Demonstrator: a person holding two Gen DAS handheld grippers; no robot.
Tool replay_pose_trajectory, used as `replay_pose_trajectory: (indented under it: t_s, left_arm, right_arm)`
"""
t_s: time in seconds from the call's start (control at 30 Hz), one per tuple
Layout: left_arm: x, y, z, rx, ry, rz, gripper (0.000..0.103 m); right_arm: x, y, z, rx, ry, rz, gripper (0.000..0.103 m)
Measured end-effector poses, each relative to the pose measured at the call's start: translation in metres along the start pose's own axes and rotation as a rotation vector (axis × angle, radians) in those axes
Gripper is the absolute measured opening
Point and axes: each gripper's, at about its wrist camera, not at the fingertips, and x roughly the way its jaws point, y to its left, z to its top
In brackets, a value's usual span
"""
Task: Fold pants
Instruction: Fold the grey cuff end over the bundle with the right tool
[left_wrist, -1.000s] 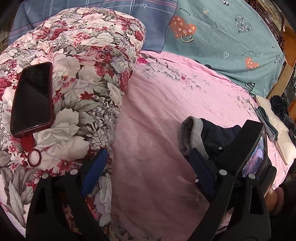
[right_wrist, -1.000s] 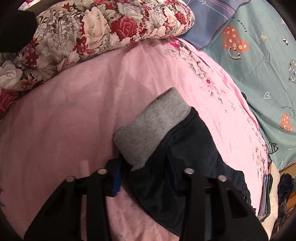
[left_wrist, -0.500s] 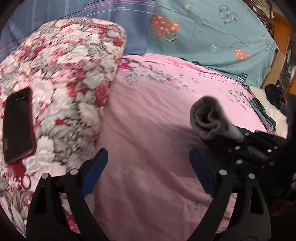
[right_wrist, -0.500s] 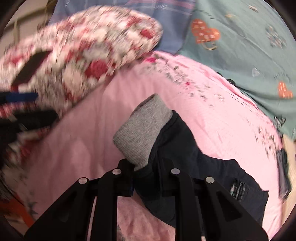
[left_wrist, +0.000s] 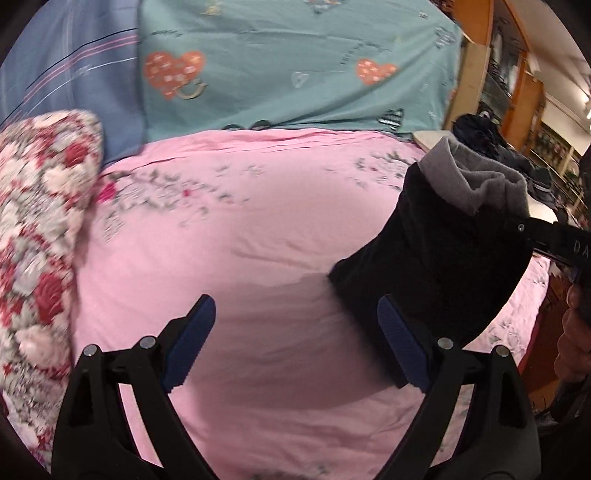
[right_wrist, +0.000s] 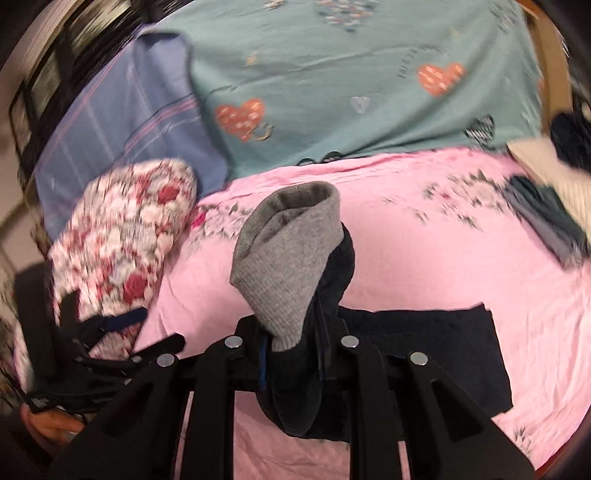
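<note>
While my right claw pinches the dark pants just below their grey ribbed cuff (bunched, standing upright), the rest trails onto the pink bed. My left claw is spread wide, holding nothing.

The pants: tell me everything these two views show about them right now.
The pants are dark navy, thick soft fabric, with a grey ribbed knit band at the end that points up. The right tongs are clamped on them just below that band, holding the end off the pink bedsheet. The rest hangs down, and a flat dark part lies on the sheet to the right. The left tongs stand open and apart from them.
</note>
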Motion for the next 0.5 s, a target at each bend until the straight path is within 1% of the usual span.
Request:
replay_pose_trajectory:
  t_s: [0.07, 0.23, 0.3, 0.4, 0.5]
  left_arm:
    - [0.009, -0.016, 0.008, 0.027, 0.009, -0.023, 0.091]
    - [0.030, -0.054, 0.018, 0.099, 0.048, -0.052, 0.091]
    - [0.037, -0.067, 0.020, 0.121, 0.066, -0.059, 0.091]
    - [0.050, -0.084, 0.021, 0.150, 0.105, -0.068, 0.091]
    - [0.065, -0.108, 0.022, 0.187, 0.136, -0.090, 0.091]
  right_arm:
    - [-0.007, -0.030, 0.003, 0.085, -0.005, 0.026, 0.019]
    - [-0.012, -0.100, -0.007, 0.227, -0.001, 0.057, 0.019]
    - [-0.008, -0.130, -0.016, 0.301, 0.016, 0.084, 0.019]
    - [0.001, -0.164, -0.028, 0.393, 0.037, 0.121, 0.019]
    - [0.015, -0.200, -0.048, 0.502, 0.071, 0.173, 0.019]
